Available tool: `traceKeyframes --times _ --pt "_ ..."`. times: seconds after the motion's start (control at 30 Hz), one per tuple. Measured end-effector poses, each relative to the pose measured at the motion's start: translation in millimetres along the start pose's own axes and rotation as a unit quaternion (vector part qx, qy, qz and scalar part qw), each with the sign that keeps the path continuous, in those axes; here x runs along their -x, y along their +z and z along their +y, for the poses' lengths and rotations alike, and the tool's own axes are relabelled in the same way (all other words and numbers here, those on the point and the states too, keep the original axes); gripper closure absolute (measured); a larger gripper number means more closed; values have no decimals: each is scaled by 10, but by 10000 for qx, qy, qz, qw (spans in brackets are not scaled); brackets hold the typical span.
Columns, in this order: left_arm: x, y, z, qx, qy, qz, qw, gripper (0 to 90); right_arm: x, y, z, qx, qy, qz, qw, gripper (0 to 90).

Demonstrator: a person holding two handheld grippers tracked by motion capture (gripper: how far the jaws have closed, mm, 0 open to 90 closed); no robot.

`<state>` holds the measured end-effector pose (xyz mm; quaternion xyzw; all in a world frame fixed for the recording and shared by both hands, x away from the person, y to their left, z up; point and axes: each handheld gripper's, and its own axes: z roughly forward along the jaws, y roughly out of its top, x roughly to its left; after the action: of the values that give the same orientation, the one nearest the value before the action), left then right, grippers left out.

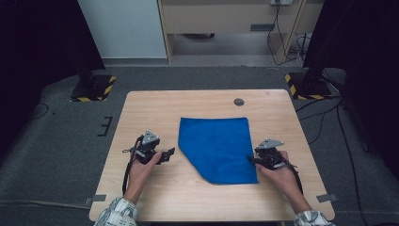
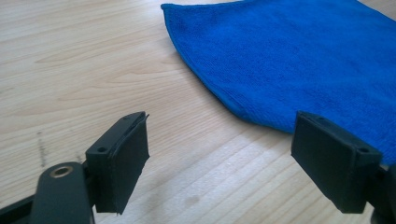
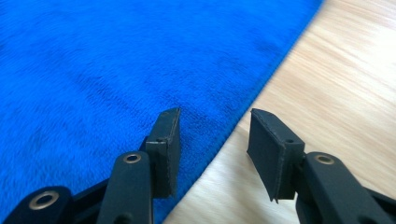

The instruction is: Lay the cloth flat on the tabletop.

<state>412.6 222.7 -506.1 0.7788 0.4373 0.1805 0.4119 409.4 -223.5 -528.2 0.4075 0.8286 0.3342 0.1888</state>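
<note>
Partly cropped – blue cloth, folded corner

There is 1 blue cloth on 1 table. There are 2 hand-held grippers: left hand-held gripper, right hand-held gripper.

Showing solid bright blue on the cloth, pale wood grain on the table, black on both grippers' jaws.

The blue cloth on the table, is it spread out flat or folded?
Mostly spread flat: the blue cloth lies smooth on the table. Its near-left corner looks cut off diagonally, probably folded under; that cannot be told.
</note>
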Motion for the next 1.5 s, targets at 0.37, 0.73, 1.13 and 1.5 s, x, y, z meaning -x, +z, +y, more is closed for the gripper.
traceKeyframes --times 0.37,0.73,1.13,1.5 --pt "77 103 2 -202 170 -147 9995 242 -259 -221 45 441 -180 437 9979 734" --pt "316 285 46 -314 440 -427 9976 350 -834 -160 130 537 -598 1027 9915 641" --pt "353 404 12 -451 397 -263 9978 263 -1172 -43 137 473 -934 1422 9843 510" --pt "354 503 26 -548 355 -345 9973 441 -1334 68 126 283 -1233 1594 9791 624"
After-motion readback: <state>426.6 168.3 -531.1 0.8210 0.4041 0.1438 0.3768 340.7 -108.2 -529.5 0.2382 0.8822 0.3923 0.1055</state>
